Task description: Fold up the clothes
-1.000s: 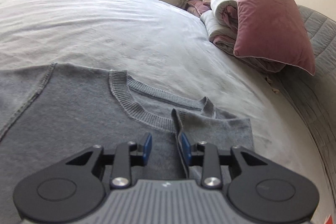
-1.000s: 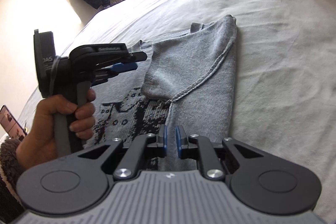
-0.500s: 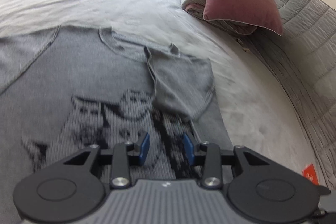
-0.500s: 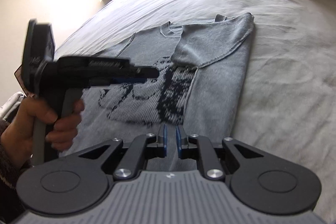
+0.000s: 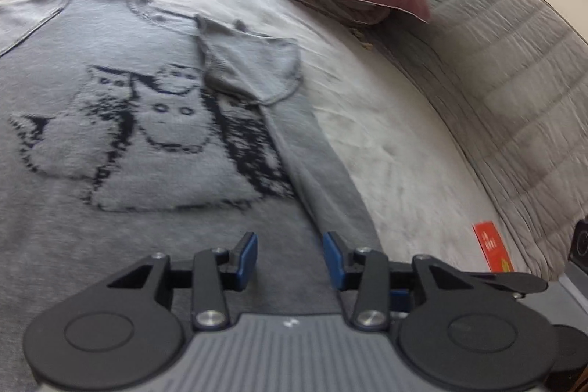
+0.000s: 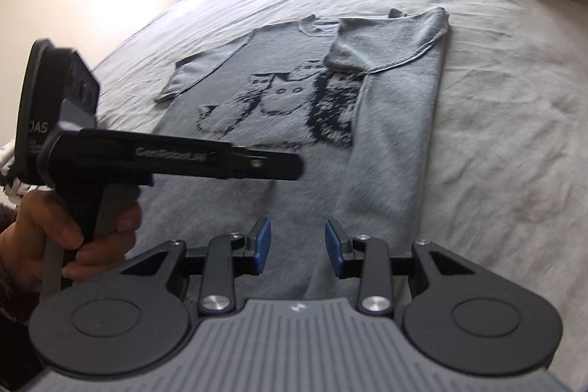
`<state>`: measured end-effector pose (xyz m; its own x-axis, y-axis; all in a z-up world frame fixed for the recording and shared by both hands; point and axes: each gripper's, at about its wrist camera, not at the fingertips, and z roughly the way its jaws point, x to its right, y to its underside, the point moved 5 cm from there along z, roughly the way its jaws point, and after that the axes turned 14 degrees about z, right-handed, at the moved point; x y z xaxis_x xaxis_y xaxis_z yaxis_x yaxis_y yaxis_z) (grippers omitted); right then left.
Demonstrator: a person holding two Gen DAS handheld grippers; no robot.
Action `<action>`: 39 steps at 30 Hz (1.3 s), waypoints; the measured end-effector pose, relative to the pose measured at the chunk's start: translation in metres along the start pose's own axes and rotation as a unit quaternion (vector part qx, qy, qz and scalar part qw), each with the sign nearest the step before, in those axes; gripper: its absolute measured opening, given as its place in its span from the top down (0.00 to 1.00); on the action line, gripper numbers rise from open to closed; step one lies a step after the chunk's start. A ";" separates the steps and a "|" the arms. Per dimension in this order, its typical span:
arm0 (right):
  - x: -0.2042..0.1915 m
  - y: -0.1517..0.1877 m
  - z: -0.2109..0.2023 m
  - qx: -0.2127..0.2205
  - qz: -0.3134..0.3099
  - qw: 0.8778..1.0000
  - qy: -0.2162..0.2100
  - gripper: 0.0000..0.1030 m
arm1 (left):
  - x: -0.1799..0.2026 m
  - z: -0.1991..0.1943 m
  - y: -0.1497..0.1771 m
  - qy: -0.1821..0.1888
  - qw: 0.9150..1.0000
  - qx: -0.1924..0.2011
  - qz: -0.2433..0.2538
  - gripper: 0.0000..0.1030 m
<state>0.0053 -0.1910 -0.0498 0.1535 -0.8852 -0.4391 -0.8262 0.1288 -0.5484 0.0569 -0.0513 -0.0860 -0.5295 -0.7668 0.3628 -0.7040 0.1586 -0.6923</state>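
On the bed, the grey owl-pattern sweater is lying flat with one side panel and sleeve folded inward, the other sleeve still awaiting folding, while the left claw is hovering spread and empty and the right claw, having just been opening, is gripping nothing.

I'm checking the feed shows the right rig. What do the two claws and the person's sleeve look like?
Both match: the left claw and right claw have blue pads on black linked arms, silver screws, two round black discs and a ribbed grey body. From the side, the left one shows a black pistol handle, white lettering and a dark rear block. The sleeve looks dark and fuzzy.
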 end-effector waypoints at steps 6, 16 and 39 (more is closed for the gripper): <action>-0.006 0.010 0.002 0.000 -0.032 0.999 0.007 0.64 | 0.009 0.011 0.003 0.034 0.999 -0.017 0.007 0.65; 0.009 0.023 0.013 -0.020 -0.069 0.997 0.042 0.70 | 0.014 0.027 0.004 0.065 0.997 -0.023 -0.017 0.65; 0.069 0.010 -0.012 -0.022 0.073 0.997 0.010 0.90 | 0.021 0.039 0.004 0.167 0.983 -0.025 -0.073 0.81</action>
<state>0.0009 -0.2561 -0.0768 0.0180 -0.8675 -0.4971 -0.8623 0.2382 -0.4468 0.0613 -0.0912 -0.1056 -0.5416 -0.5374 0.6464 -0.8018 0.0993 -0.5892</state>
